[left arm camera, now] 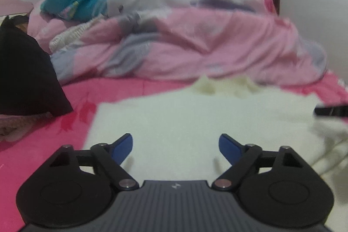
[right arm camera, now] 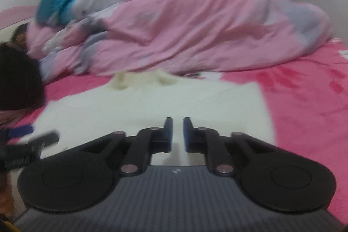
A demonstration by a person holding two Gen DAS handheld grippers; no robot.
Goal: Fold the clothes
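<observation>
Left gripper (left arm camera: 175, 146) jaws wide apart, empty, above flat cream cloth (left arm camera: 174, 114). Right gripper (right arm camera: 178, 134) nearly closed, nothing visibly pinched; rumpled pink quilt (right arm camera: 184, 36) ahead.

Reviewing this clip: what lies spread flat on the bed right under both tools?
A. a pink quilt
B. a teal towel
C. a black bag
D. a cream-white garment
D: the cream-white garment lies flat on the pink sheet under both tools.
</observation>
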